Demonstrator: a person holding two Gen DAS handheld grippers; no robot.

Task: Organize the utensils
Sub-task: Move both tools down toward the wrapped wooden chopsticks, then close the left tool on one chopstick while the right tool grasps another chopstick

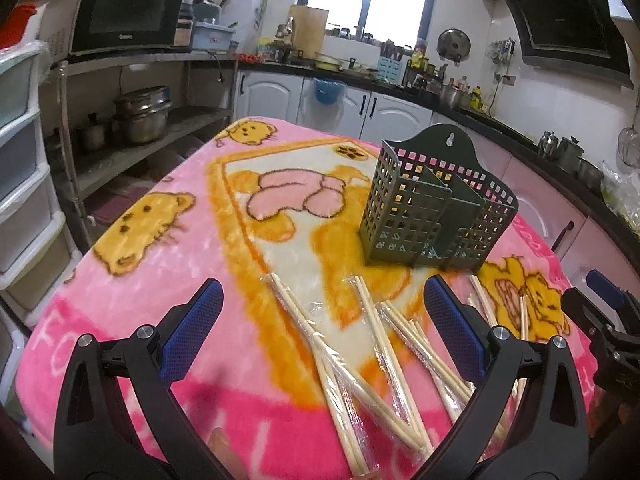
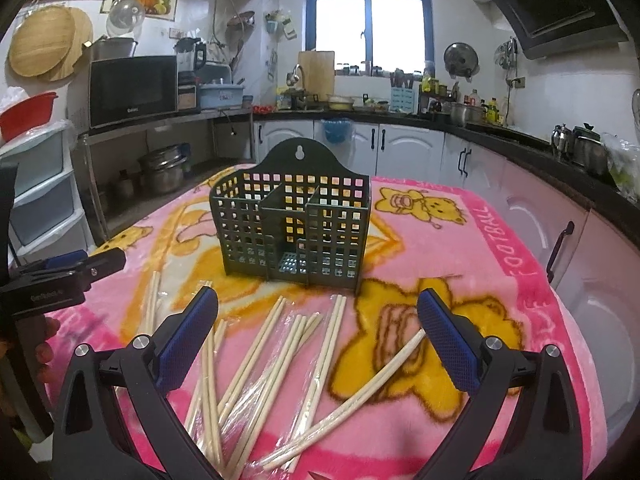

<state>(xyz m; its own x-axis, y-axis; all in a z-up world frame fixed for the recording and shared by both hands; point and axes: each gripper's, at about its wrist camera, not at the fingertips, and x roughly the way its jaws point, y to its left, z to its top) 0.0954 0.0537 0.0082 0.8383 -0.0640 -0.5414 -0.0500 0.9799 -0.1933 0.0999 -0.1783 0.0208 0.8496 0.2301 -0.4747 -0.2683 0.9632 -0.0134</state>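
Note:
A dark green perforated utensil holder (image 1: 432, 208) with three compartments stands upright on the pink bear blanket (image 1: 160, 272); it also shows in the right wrist view (image 2: 292, 224). Several pairs of pale wooden chopsticks in clear wrappers (image 1: 360, 360) lie scattered on the blanket in front of it, also in the right wrist view (image 2: 280, 364). My left gripper (image 1: 324, 308) is open and empty above the chopsticks. My right gripper (image 2: 318, 320) is open and empty above them too. Each gripper shows at the edge of the other's view: the right one (image 1: 600, 312), the left one (image 2: 68, 272).
The blanket-covered table stands in a kitchen. White cabinets (image 2: 408, 148) and a dark counter run behind and to the right. A metal shelf with pots (image 1: 140, 116) and a microwave (image 1: 124, 12) stands at the left, with plastic drawers (image 1: 20, 160) nearer.

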